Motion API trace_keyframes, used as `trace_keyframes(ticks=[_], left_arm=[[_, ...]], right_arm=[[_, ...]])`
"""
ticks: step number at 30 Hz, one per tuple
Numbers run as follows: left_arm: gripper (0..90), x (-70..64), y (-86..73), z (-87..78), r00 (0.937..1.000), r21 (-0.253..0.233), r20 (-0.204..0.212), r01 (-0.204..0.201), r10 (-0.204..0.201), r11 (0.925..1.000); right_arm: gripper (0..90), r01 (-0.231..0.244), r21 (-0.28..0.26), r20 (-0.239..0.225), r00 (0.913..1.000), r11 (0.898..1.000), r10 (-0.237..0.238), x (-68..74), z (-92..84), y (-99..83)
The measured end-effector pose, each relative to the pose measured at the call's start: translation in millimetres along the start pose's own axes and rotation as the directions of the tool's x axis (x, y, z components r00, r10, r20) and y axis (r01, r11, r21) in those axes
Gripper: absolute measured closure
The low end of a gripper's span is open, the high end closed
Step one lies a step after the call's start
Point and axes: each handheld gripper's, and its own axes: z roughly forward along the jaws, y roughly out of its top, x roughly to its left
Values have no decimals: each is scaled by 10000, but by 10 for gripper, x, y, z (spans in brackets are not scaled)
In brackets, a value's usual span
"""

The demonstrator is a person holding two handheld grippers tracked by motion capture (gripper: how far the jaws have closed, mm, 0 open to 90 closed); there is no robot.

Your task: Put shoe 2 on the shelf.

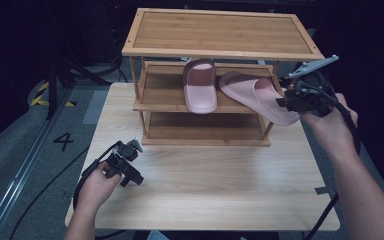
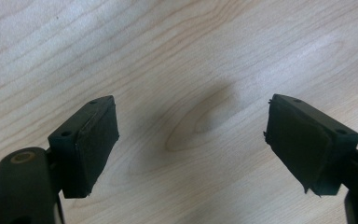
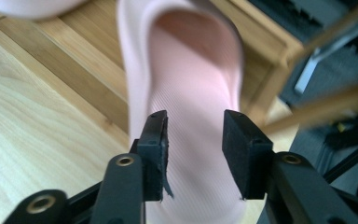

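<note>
A: Item one, rack (image 1: 220,52). Three bamboo shelves, standing at the far side of the table (image 1: 215,190). Top shelf bare.

B: Item two?

A: First slipper (image 1: 200,86), pink, lying flat on the middle shelf, sole down, heel toward the person.

B: And its mate?

A: Second slipper (image 1: 260,95), same pink. It lies aslant at the right end of the middle shelf, heel end sticking out past the rack's front right post. Not yet square beside the first.

B: Grippers?

A: Right gripper (image 1: 286,102) sits at that heel end. In the right gripper view its jaws stand partly apart with the slipper's footbed (image 3: 191,154) showing between them; whether the pads (image 3: 242,154) actually press on it I cannot tell. Left gripper (image 1: 130,172) hovers low over bare table near the front left, jaws spread wide, nothing between them.

B: Step in hand?

A: By my reading, shelving the second slipper. The pair is nearly stowed; only this one is still askew.

B: Next move calls for?

A: Probably a sure hold on the heel, then swinging it in parallel to its mate, clear of the post, and pushing it fully onto the shelf. The left gripper has no job meanwhile.
</note>
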Motion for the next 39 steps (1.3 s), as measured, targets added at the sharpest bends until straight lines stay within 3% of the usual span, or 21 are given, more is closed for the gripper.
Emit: trace_keyframes(ticks=[5,8,11,16,17,18,22,26,31,39], left_arm=[[175,-38,-25,-4,9999,80,-39,-116,116,9999],[175,-68,-29,-1,9997,145,-46,-231,231,9996],[175,-88,-30,1,9996,168,-26,-269,269,9995],[175,-107,-57,19,9994,265,-139,-302,306,9992],[175,-107,-57,19,9994,265,-139,-302,306,9992],[175,-108,-71,23,9994,233,-139,-303,307,9993],[175,-107,-100,-3,9996,166,-139,-259,261,9995],[174,-94,-118,-22,9997,57,-143,-186,187,9998],[173,-82,-134,-9,9997,82,-105,-225,226,9997],[175,-57,-177,-10,9999,120,-103,-93,94,9999]], right_arm=[[617,-932,273,-410,9947,9953,943,-256,-54,-294],[618,-1170,524,-332,9924,9917,1189,-360,-90,-433],[661,-1619,1206,-640,9833,9794,1704,-483,-108,-654],[753,-1590,1734,-1456,9719,9719,1849,-447,-79,-819],[753,-1590,1734,-1456,9719,9719,1849,-447,-79,-819],[786,-1491,1914,-1805,9662,9701,1841,-395,-23,-830],[815,-1317,1873,-2084,9631,9734,1704,-321,53,-780],[826,-1209,1760,-2183,9629,9769,1585,-297,74,-694],[841,-1127,2018,-2258,9613,9729,1581,-267,158,-589],[846,-840,1994,-2490,9593,9763,1334,-93,309,-429]])
